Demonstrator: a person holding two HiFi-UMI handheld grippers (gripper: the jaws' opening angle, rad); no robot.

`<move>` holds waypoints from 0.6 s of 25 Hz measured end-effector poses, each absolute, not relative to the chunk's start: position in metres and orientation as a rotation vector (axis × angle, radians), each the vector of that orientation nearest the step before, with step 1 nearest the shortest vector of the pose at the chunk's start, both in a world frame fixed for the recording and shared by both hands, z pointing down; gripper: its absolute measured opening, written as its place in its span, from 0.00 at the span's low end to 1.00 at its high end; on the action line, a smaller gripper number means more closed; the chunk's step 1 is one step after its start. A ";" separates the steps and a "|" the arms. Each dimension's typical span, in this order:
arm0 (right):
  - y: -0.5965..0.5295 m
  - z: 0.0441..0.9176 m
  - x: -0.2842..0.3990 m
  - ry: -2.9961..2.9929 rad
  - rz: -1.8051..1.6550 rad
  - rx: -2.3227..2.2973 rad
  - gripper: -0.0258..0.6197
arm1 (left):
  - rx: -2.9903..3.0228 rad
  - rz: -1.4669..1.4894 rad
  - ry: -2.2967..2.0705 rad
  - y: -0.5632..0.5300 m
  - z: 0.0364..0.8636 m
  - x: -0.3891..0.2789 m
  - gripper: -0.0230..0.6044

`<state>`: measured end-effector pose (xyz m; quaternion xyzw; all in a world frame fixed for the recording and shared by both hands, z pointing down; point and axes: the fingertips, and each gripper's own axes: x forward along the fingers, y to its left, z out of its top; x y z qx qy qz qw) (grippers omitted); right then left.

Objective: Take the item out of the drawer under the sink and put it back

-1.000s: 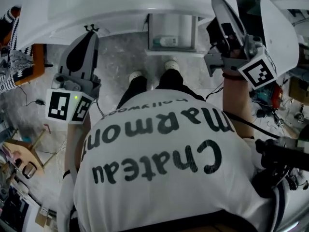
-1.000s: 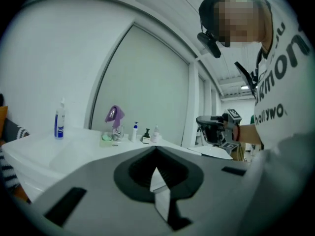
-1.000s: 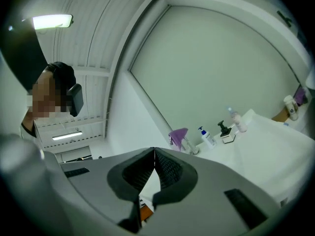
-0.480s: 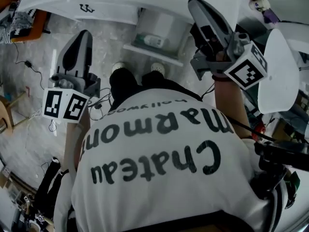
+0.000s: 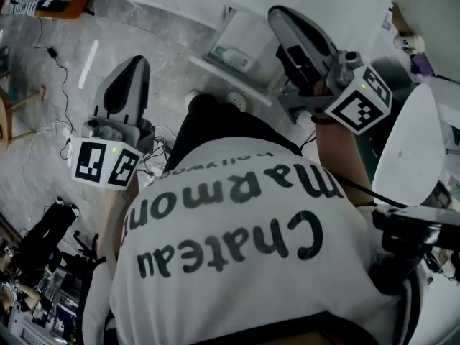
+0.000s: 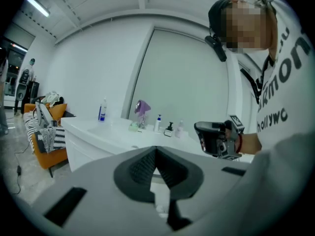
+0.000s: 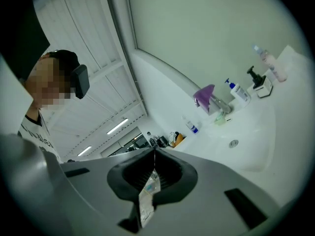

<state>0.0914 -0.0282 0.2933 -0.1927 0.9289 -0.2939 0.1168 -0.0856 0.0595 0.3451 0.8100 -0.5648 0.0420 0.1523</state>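
The left gripper (image 6: pixel 156 152) has its fingers closed tip to tip with nothing between them. It hangs out over the floor, idle, well to the left of the work. Ahead of those fingers and off to their right, the drawer (image 5: pixel 231 80) under the sink (image 7: pixel 253 144) stands pulled out, with a pale bottle (image 5: pixel 231 56) lying inside it. The drawer sits just below and to the left of the right gripper (image 7: pixel 154 157). Those fingers are raised above the open drawer and fully closed on a thin, clear packet (image 7: pixel 146 202). The pads pinch the packet near its upper edge, and the rest of it dangles down behind the fingertips toward the gripper body. The packet looks very light, flat and limp, and its glossy film is likely slippery, so weight is no concern but slipping and creasing are. The best hold is probably the one it has now: a firm pinch across the flat sealed edge rather than the fuller middle, which could squash or slide. To put it back, the packet probably has to be lowered until its loose end touches the drawer bottom before the fingers part, or it may flutter off to one side.
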 end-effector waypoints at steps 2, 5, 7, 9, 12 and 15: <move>-0.023 0.306 0.077 2.776 -0.861 -0.544 0.06 | 2.288 0.114 -1.641 0.065 0.349 -0.091 0.05; -0.010 0.336 0.061 2.926 -0.823 -0.545 0.06 | 2.238 0.094 -1.663 0.070 0.353 -0.095 0.05; 0.003 0.360 0.055 3.031 -0.818 -0.521 0.06 | 2.215 0.073 -1.663 0.073 0.354 -0.090 0.05; 0.012 0.383 0.053 3.117 -0.828 -0.495 0.06 | 2.215 0.064 -1.655 0.077 0.358 -0.080 0.05; 0.015 0.417 0.054 3.198 -0.887 -0.509 0.06 | 2.163 0.077 -1.615 0.091 0.374 -0.070 0.05; 0.010 0.454 0.053 3.230 -0.979 -0.553 0.06 | 2.052 0.054 -1.584 0.102 0.398 -0.074 0.05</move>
